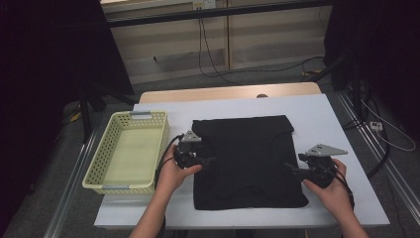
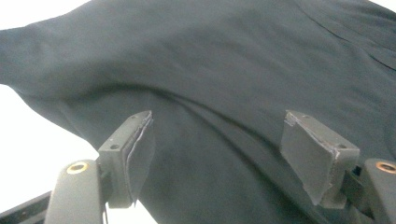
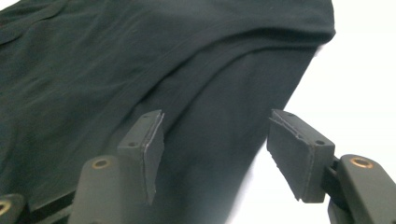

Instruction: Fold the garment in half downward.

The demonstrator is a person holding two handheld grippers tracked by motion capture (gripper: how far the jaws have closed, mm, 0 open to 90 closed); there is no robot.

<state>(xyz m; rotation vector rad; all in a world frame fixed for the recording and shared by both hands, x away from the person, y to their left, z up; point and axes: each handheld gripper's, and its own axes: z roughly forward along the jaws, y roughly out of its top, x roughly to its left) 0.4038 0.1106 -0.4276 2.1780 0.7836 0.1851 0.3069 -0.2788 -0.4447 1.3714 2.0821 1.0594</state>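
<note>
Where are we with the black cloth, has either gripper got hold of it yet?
Done: cloth lies folded flat on the table. In hand: left gripper and right gripper sit open at its side edges, nothing pinched. Left: gripping it; the basket holds nothing.

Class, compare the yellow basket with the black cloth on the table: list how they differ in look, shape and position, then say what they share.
The yellow basket is pale, rigid, with perforated upright walls; the black cloth is dark, soft and lies flat. The basket sits at the table's left edge; the cloth covers the middle. No gripper touches the basket; the left gripper and right gripper sit at the cloth's side edges, jaws open. Both rest on the white table.
</note>
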